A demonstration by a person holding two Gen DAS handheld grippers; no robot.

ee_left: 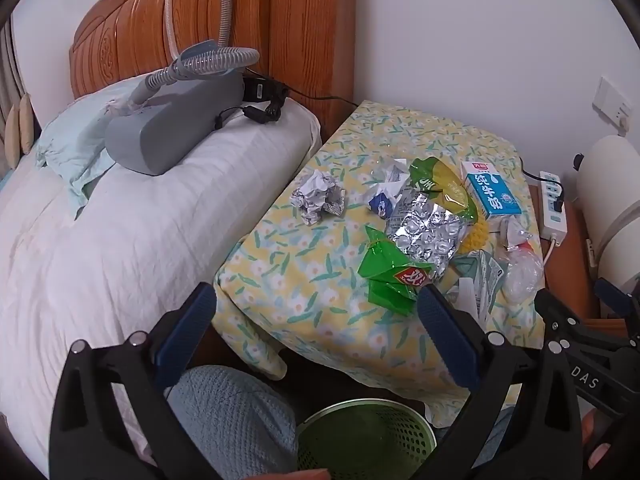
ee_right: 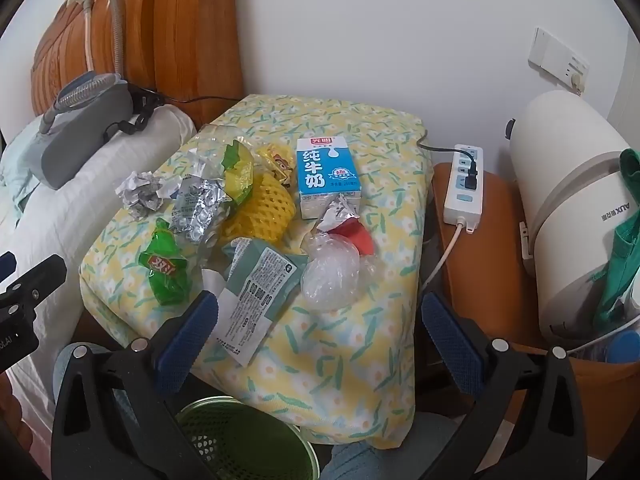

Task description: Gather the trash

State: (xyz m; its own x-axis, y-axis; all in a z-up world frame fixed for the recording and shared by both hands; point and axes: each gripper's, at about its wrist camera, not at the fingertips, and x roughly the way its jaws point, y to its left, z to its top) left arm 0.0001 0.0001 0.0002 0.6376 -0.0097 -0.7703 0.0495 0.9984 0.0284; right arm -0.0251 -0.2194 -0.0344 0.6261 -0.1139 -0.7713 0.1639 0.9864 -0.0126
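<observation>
Trash lies on a floral-covered nightstand (ee_left: pixel 304 280) (ee_right: pixel 352 344): a crumpled paper ball (ee_left: pixel 318 196) (ee_right: pixel 140 196), a green snack wrapper (ee_left: pixel 394 276) (ee_right: pixel 166 270), a silver foil bag (ee_left: pixel 428 232) (ee_right: pixel 200 204), a blue milk carton (ee_left: pixel 490 190) (ee_right: pixel 326 178), a clear plastic wad (ee_left: pixel 522 274) (ee_right: pixel 330 274), a grey-green printed packet (ee_right: pixel 256 292) and yellow foam net (ee_right: pixel 262 210). A green mesh bin (ee_left: pixel 366 438) (ee_right: pixel 244 440) stands below. My left gripper (ee_left: pixel 316 312) and right gripper (ee_right: pixel 318 316) are both open and empty, above the stand's front edge.
A bed with white bedding (ee_left: pixel 120 240) and a grey machine with hoses (ee_left: pixel 172 120) lies to the left. A power strip (ee_right: pixel 464 184) and a white appliance (ee_right: pixel 576 208) sit on a wooden surface to the right. A blue-clad knee (ee_left: pixel 228 412) is beside the bin.
</observation>
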